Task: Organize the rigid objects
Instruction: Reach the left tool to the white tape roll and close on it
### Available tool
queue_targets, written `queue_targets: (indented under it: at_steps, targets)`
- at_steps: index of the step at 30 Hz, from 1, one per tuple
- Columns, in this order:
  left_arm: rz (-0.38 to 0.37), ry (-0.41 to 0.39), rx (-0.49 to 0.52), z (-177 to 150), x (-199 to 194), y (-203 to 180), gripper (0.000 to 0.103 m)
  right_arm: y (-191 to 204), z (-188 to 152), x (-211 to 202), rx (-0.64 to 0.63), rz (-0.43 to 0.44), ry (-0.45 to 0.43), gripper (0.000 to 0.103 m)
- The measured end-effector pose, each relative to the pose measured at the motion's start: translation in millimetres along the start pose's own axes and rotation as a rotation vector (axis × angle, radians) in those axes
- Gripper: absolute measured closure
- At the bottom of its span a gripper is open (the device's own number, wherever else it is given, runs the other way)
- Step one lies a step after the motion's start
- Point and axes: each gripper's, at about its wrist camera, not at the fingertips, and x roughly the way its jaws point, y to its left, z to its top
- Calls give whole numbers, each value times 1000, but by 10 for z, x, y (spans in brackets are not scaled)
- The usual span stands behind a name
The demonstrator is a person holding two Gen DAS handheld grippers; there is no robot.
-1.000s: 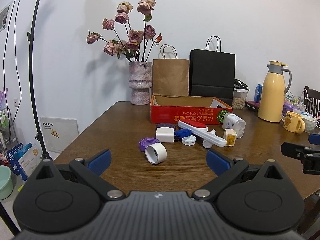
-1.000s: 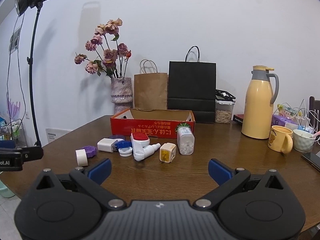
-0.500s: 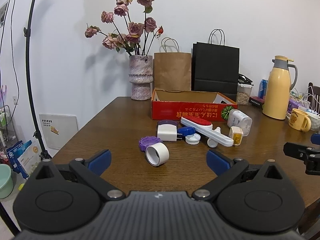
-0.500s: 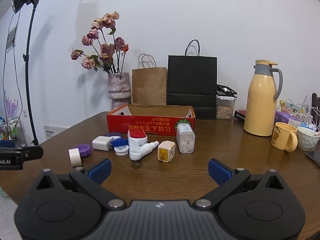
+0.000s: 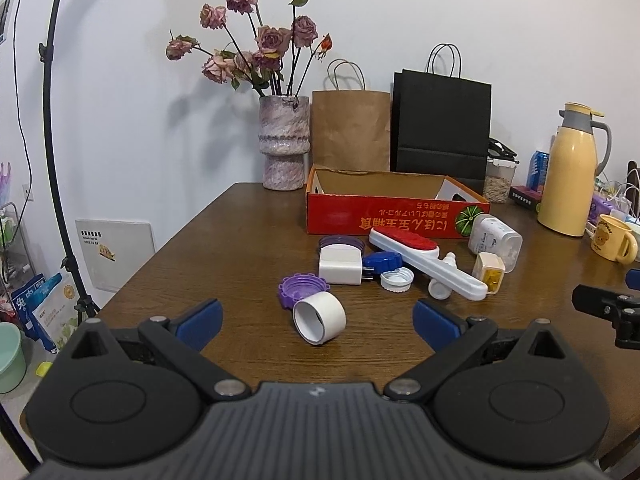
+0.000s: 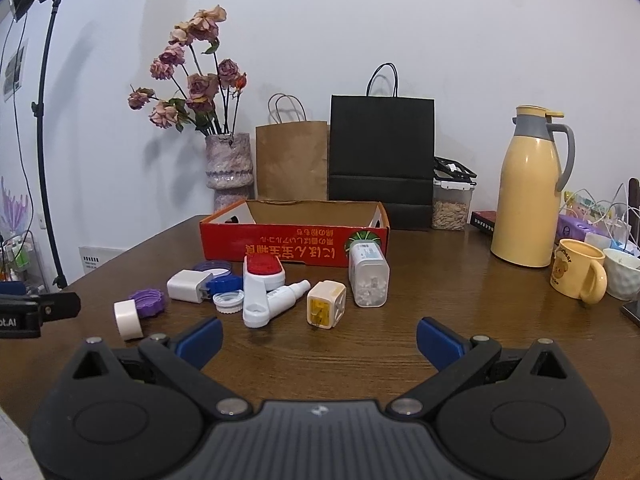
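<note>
A cluster of small rigid items lies on the wooden table before a red cardboard box [image 5: 394,216] [image 6: 294,240]. It holds a white tape roll [image 5: 319,317] [image 6: 127,319], a purple lid [image 5: 301,288], a white charger [image 5: 341,266] [image 6: 188,285], a blue cap [image 5: 383,261], a white cap [image 5: 396,279], a red-and-white brush [image 5: 424,262] [image 6: 262,280], a small yellow box [image 5: 489,272] [image 6: 325,309] and a clear white bottle [image 5: 496,238] [image 6: 367,272]. My left gripper [image 5: 316,322] is open, just short of the tape roll. My right gripper [image 6: 320,338] is open and empty, short of the yellow box.
A vase of dried roses [image 5: 284,142], a brown paper bag [image 5: 350,130] and a black bag [image 5: 442,120] stand behind the box. A yellow thermos [image 6: 526,188], a yellow mug [image 6: 578,276] and a white bowl [image 6: 624,274] are at the right. A light stand [image 5: 60,160] is left of the table.
Both grippers have moved forward and a little lower toward the cluster, so the items look larger. Nothing on the table has moved, and both grippers stay open.
</note>
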Motion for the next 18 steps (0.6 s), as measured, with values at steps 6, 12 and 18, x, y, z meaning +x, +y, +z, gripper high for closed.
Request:
queue_targets:
  at_steps: [6, 12, 18]
  targets:
    - [-4, 13, 0, 52, 166, 4, 0, -19, 33, 177, 2, -2, 17, 0]
    - [-5, 29, -3, 92, 332, 14, 0, -38, 65, 333, 4, -8, 31, 0]
    - [0, 40, 1, 134, 493, 31, 0, -57, 77, 497, 5, -9, 51, 0]
